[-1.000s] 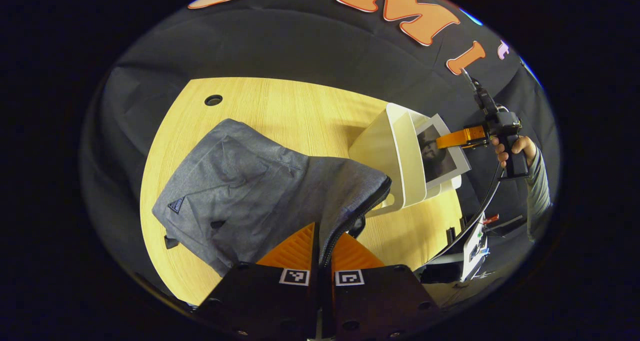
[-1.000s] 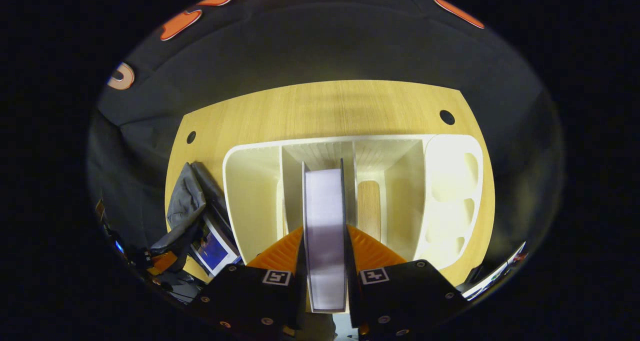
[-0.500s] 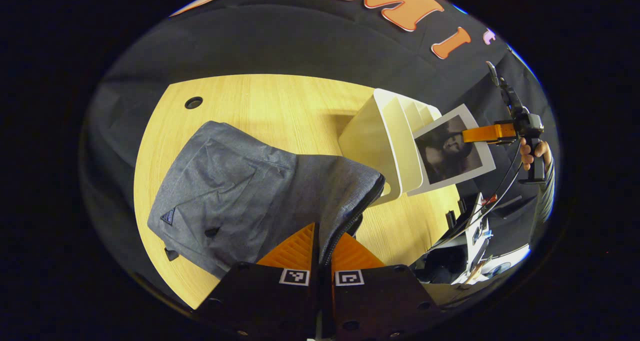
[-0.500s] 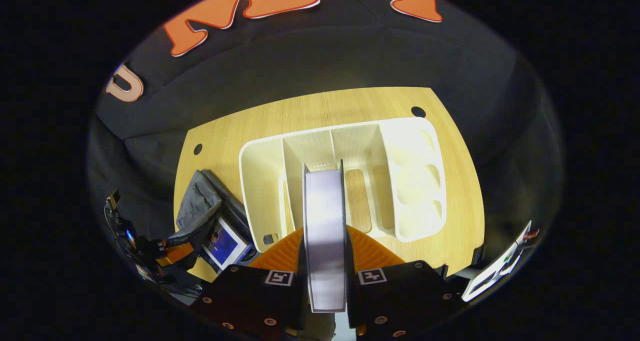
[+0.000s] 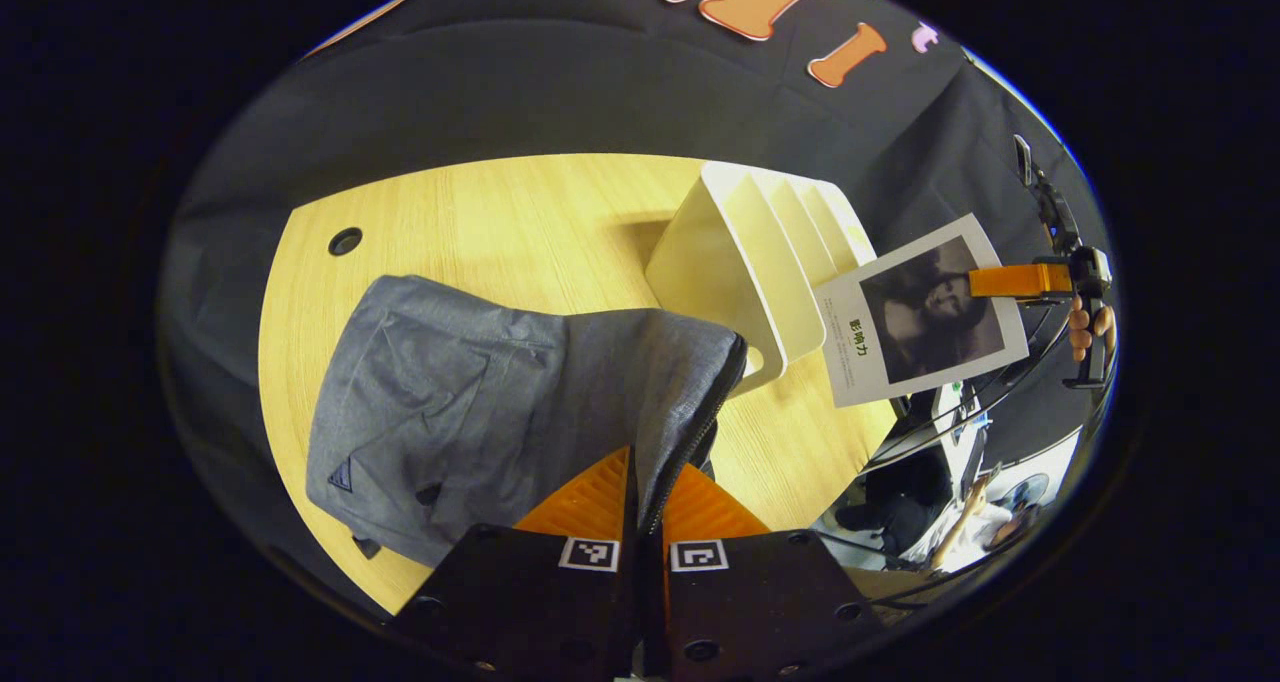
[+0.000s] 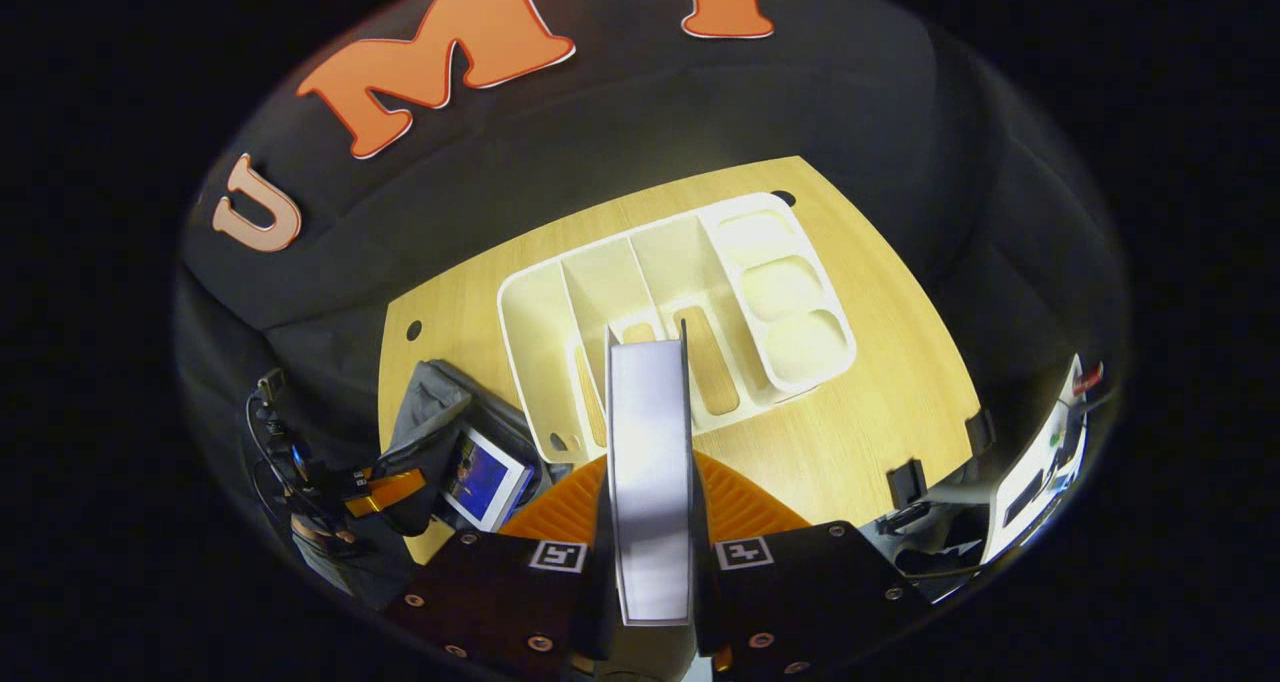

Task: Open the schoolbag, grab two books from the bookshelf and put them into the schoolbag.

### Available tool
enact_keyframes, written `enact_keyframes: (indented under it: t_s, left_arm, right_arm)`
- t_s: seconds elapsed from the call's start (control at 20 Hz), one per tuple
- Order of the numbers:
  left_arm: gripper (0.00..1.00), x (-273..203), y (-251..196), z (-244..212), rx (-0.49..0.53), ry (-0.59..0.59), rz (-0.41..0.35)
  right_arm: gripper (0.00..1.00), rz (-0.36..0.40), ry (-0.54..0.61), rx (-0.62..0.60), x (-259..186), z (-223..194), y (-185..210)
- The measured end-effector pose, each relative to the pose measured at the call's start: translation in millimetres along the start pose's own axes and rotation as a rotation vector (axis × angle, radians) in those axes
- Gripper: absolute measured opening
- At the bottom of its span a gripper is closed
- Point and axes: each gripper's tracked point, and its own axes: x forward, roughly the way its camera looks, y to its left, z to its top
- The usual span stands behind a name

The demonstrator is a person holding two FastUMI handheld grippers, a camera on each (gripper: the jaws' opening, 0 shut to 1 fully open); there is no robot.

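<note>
The grey schoolbag [image 5: 480,392] lies on the wooden table. My left gripper [image 5: 642,507] is shut on its zipper edge [image 5: 700,422] and holds the flap up. In the right gripper view the schoolbag [image 6: 425,422] stands open with a blue-covered book [image 6: 485,477] inside, and the left gripper [image 6: 395,482] grips its flap. The white bookshelf [image 5: 735,262] stands right of the bag, its slots [image 6: 680,312] bare. My right gripper [image 6: 650,462] is shut on a book [image 6: 650,442], seen edge-on. From the left gripper view this book [image 5: 920,312] hangs in the air beyond the shelf, held by the right gripper [image 5: 1000,282].
The table [image 5: 480,212] has a round cable hole [image 5: 345,241] at the back left. A hand [image 5: 1085,327] holds the right gripper's handle. Cables and a white device [image 6: 1040,462] sit off the table's right edge.
The right gripper has lifted the book up out of the bookshelf and drawn it back, well above the table. The left gripper keeps holding the bag's flap.
</note>
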Motion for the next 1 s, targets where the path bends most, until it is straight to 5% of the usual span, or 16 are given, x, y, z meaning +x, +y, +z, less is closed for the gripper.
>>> enact_keyframes:
  t_s: [0.4, 1.0]
  left_arm:
    - [0.05, -12, -4, 24, 0.041, -0.008, -0.082]
    - [0.05, -41, 7, 48, 0.053, -0.039, -0.093]
  right_arm:
    - [0.32, 0.104, -0.078, 0.182, -40, -48, 14]
    - [0.3, 0.408, -0.118, 0.285, -46, -93, 89]
